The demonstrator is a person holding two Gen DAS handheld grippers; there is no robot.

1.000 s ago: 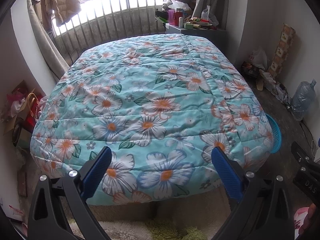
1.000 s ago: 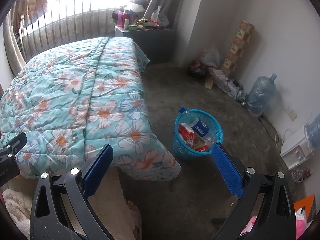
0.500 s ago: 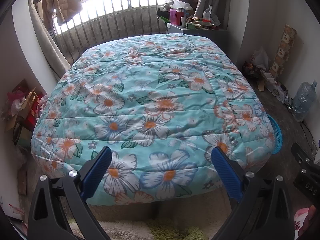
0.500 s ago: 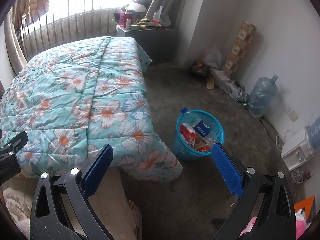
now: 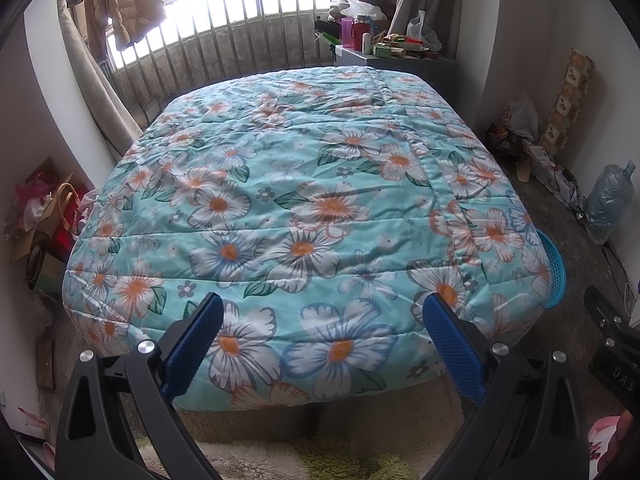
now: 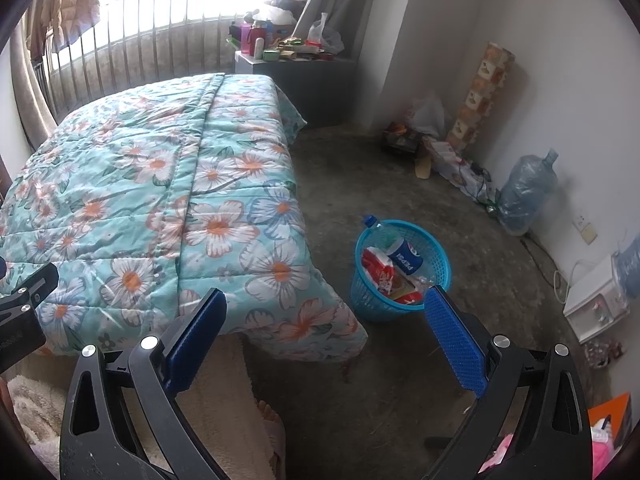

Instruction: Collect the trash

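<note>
Daylight is pouring through a barred window (image 5: pixel 248 36) behind a bed that is wearing a turquoise flowered quilt (image 5: pixel 304 208). A tan jacket (image 5: pixel 120 4) is hanging at the bars, and a grey curtain (image 6: pixel 336 4) is drooping over a cluttered grey cabinet (image 6: pixel 304 76). White walls (image 6: pixel 568 80) are enclosing a bare concrete floor (image 6: pixel 380 184), where a water jug (image 6: pixel 526 192) is standing.

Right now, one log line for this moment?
left gripper open, empty | right gripper open, empty | basket on floor beside bed, holds trash
</note>
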